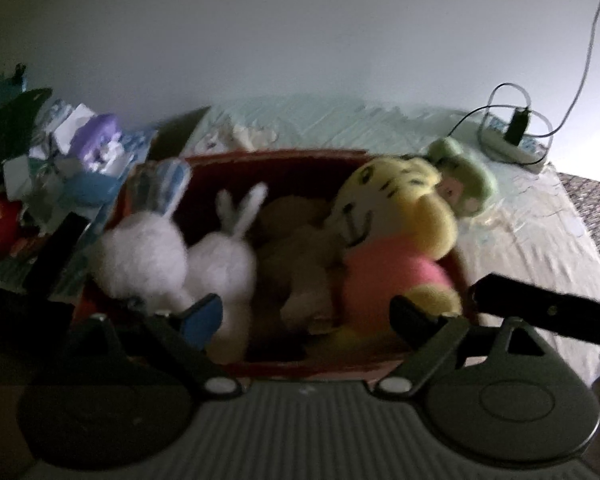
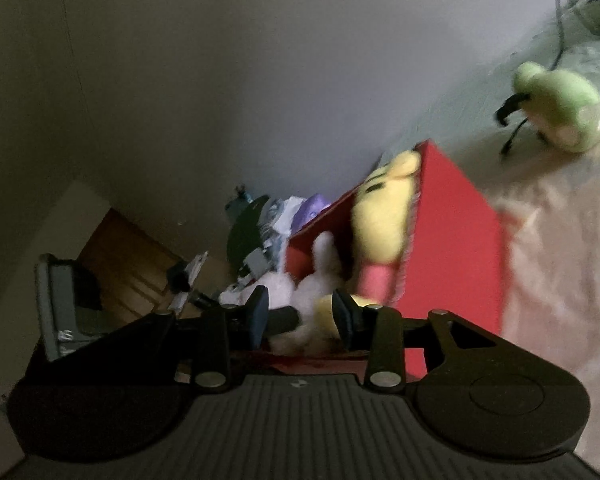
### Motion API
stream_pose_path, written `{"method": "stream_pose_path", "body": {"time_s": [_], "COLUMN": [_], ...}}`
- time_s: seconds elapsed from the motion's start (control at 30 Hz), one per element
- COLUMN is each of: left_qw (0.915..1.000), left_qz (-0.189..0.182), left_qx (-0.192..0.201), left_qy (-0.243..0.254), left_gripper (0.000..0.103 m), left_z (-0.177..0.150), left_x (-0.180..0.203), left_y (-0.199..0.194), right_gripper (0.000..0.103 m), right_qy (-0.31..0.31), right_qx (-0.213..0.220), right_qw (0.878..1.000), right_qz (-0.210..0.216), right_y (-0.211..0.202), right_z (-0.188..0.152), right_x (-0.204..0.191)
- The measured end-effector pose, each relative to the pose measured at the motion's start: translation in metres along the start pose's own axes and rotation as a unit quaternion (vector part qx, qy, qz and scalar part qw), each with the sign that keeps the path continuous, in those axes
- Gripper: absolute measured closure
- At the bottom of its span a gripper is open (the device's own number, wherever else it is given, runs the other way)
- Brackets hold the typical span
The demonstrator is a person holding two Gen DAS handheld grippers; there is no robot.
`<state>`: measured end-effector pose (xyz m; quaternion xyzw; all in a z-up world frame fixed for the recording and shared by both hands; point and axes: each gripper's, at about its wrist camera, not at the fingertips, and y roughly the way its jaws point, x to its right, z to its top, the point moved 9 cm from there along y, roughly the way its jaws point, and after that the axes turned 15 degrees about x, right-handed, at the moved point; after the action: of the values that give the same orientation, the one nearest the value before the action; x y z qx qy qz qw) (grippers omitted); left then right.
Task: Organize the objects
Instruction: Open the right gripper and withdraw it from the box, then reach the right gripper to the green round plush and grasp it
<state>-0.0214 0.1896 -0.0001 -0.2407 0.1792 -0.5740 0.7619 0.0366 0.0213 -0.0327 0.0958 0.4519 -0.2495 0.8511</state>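
While the pale bedsheet (image 1: 520,232) is filling the right of the left wrist view, the red box (image 1: 284,158) is sitting at centre frame, holding two white rabbits (image 1: 220,256), a tan plush (image 1: 300,248) and a yellow tiger toy (image 1: 392,216). Beyond its upper right corner a green frog plush (image 1: 466,178) is lying loose on the sheet, seemingly the piece left to collect. Both tools are hovering at the box's near rim: the left gripper (image 1: 308,316) is standing wide apart and empty, the right gripper (image 2: 300,314) partly spread around nothing. Reaching past the tiger and pinching the frog's body squarely should be working best.
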Motion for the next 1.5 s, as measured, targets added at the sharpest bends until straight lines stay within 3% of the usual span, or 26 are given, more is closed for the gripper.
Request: {"method": "stream_pose_path", "body": {"time_s": [0.3,0.57,0.8,0.93,1.27,1.43,1.5], "left_qw": [0.9964,0.9841,0.9739,0.9704,0.9647,0.9648,0.9657], "left_qz": [-0.084,-0.175,-0.221,-0.233,-0.252,-0.247,-0.240], "left_qx": [0.013,0.023,0.008,-0.013,-0.064,-0.078,-0.083], "left_qy": [0.001,0.024,0.052,0.062,0.040,0.048,0.052], "left_gripper": [0.014,0.014,0.014,0.014,0.014,0.010,0.010], "left_z": [0.026,0.035,0.016,0.000,-0.021,-0.031,-0.034], "left_x": [0.063,0.136,0.186,0.203,0.224,0.231,0.231], "left_y": [0.007,0.020,0.042,0.057,0.081,0.095,0.099], "right_gripper": [0.063,0.060,0.053,0.039,0.032,0.029,0.029], "right_qy": [0.013,-0.090,-0.142,-0.163,-0.184,-0.148,-0.117], "right_qx": [0.046,0.055,0.045,0.026,-0.012,-0.024,-0.023], "right_qw": [0.996,0.986,0.976,0.970,0.959,0.964,0.972], "right_qz": [-0.069,-0.130,-0.157,-0.180,-0.216,-0.218,-0.201], "right_y": [-0.038,-0.049,-0.033,-0.004,0.051,0.061,0.063], "right_z": [0.034,0.081,0.130,0.140,0.141,0.133,0.129], "right_x": [0.055,0.086,0.111,0.133,0.183,0.203,0.208]}}
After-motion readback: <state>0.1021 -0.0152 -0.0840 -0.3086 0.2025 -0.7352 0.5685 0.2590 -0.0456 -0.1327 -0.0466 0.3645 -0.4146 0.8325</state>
